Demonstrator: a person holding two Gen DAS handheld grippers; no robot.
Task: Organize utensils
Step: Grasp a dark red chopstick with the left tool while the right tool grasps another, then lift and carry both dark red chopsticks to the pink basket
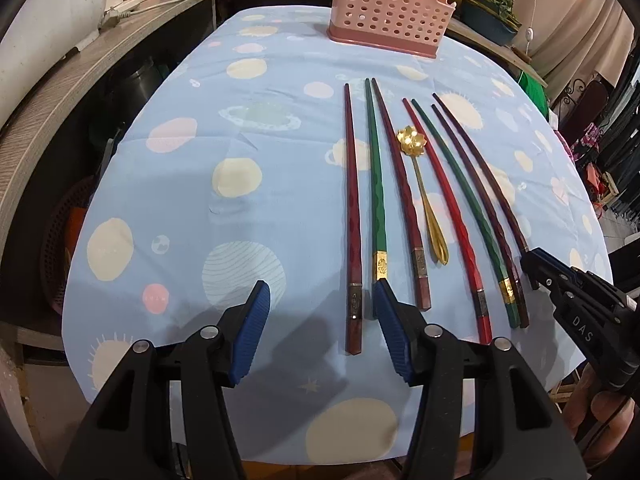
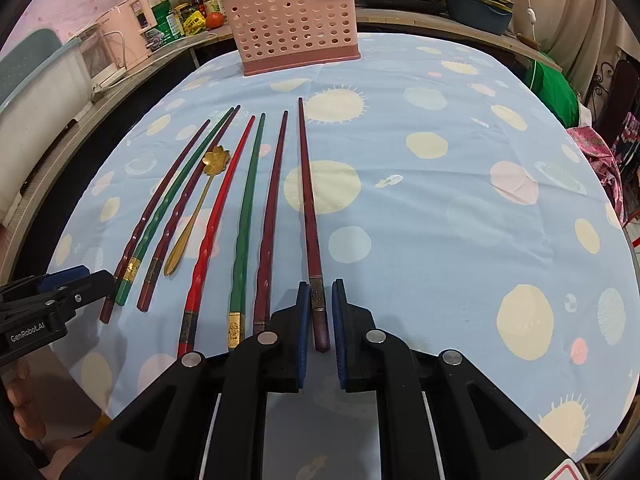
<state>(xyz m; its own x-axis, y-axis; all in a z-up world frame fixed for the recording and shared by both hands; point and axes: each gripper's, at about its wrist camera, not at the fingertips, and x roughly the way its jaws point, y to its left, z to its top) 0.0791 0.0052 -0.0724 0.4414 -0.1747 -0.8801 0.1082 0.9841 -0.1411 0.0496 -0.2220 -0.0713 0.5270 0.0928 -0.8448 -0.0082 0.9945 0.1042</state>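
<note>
Basket point(image 2: 294, 26): pink, holed, at the table's point(image 2: 460, 220) far edge, about 12 o'clock from the utensils; no utensil is seen standing in it, though its inside is mostly hidden.
Left gripper point(image 1: 320, 332): jaws apart and empty, straddling the butt of the leftmost maroon chopstick point(image 1: 352, 216), pads not pressing it.
Row on the cloth: seven chopsticks lie side by side, tips toward the basket, with a gold spoon point(image 1: 420, 184) among them.
Spoon: flat between the third and fourth sticks, flower bowl pointing to 12 o'clock.
Right gripper point(image 2: 321, 320): jaws nearly together, clamped on the butt of the rightmost purple chopstick point(image 2: 308, 200), which appears to rest on the cloth.
Done: by my reading nothing has been stored yet.
Left: all eight pieces; the purple stick looks first to go, then the rest.
</note>
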